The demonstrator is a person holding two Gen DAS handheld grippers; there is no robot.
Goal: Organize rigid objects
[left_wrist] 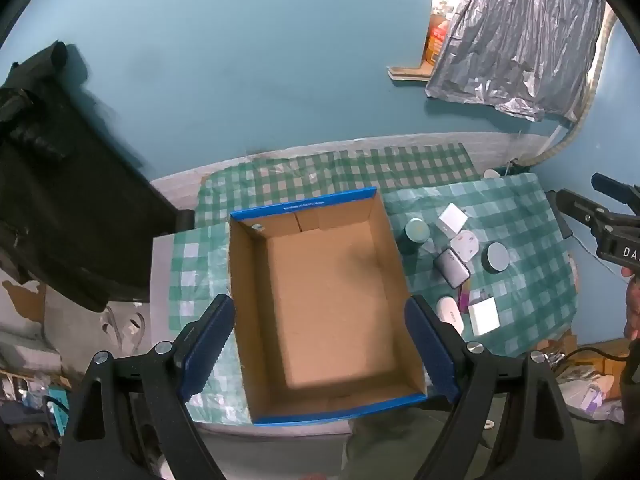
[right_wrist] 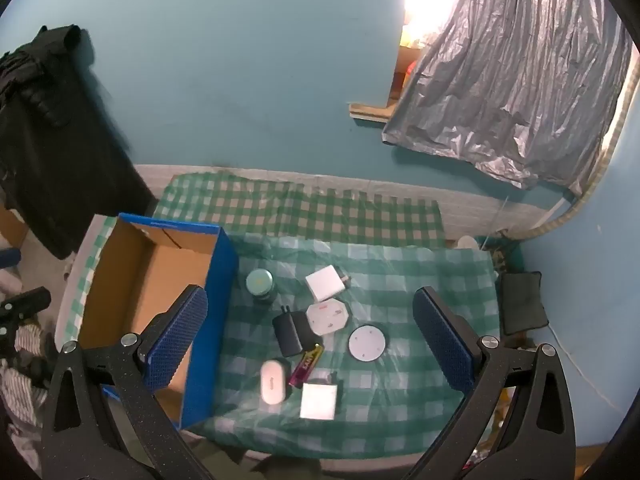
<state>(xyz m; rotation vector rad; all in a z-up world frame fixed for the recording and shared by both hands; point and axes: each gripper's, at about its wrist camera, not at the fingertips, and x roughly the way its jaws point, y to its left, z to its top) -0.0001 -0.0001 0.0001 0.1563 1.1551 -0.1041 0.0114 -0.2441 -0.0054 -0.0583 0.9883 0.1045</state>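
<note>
An empty cardboard box (left_wrist: 320,304) with blue outer walls sits open on a green checked cloth (right_wrist: 420,360), its brown floor bare. Just to its right on the cloth lies a loose cluster of small items: a teal-lidded jar (right_wrist: 260,282), two white square chargers (right_wrist: 325,282) (right_wrist: 319,400), a white octagonal plug (right_wrist: 327,316), a black adapter (right_wrist: 289,334), a round white puck (right_wrist: 368,343), a white oval case (right_wrist: 273,382) and a purple battery (right_wrist: 306,366). The left gripper (left_wrist: 320,344) hangs above the box, jaws spread wide, holding nothing. The right gripper (right_wrist: 310,336) hovers over the cluster, likewise released.
</note>
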